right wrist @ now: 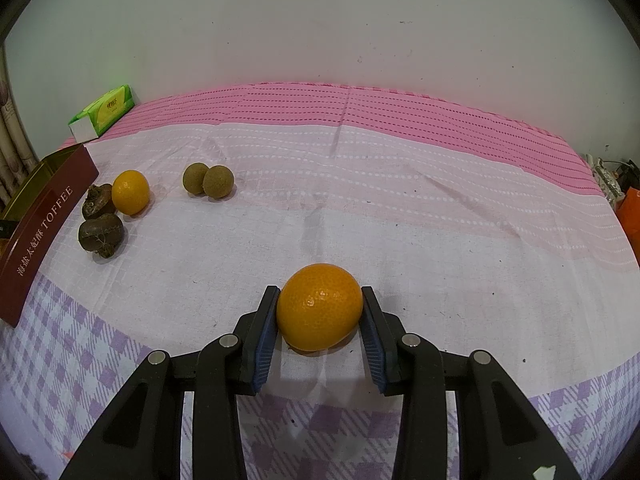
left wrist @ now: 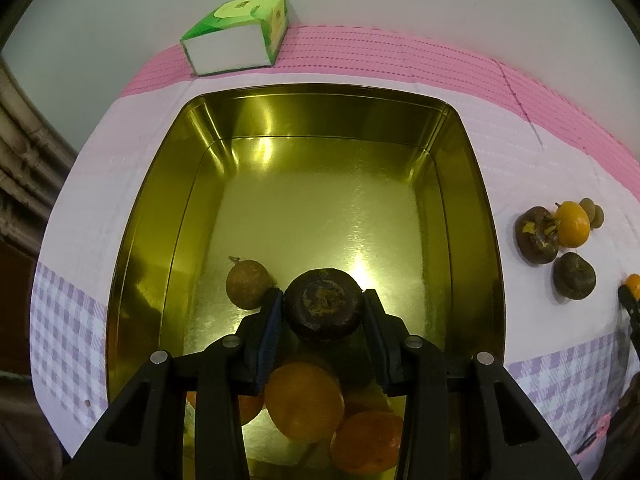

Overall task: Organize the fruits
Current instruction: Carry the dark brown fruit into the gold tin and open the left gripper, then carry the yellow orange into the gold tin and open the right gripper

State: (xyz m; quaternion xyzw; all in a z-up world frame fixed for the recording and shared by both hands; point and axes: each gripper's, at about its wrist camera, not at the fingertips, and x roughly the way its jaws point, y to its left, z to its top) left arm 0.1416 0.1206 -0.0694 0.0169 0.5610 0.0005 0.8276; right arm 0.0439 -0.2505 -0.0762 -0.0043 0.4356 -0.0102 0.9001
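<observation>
Both grippers clamp round fruit: left gripper (left wrist: 322, 304) a rough dark fruit (left wrist: 323, 304), right gripper (right wrist: 319, 312) a dimpled orange (right wrist: 319, 306).

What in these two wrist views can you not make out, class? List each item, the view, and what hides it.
1. Left wrist: oranges in the gold tin, partly covered by the left gripper holding the dark fruit; their count is unclear.
2. Right wrist: the tin's inside, hidden by its wall and the frame edge.
3. Right wrist: whether the right gripper's pads press the orange or merely flank it.
4. Right wrist: clutter at the right edge, too small.
</observation>
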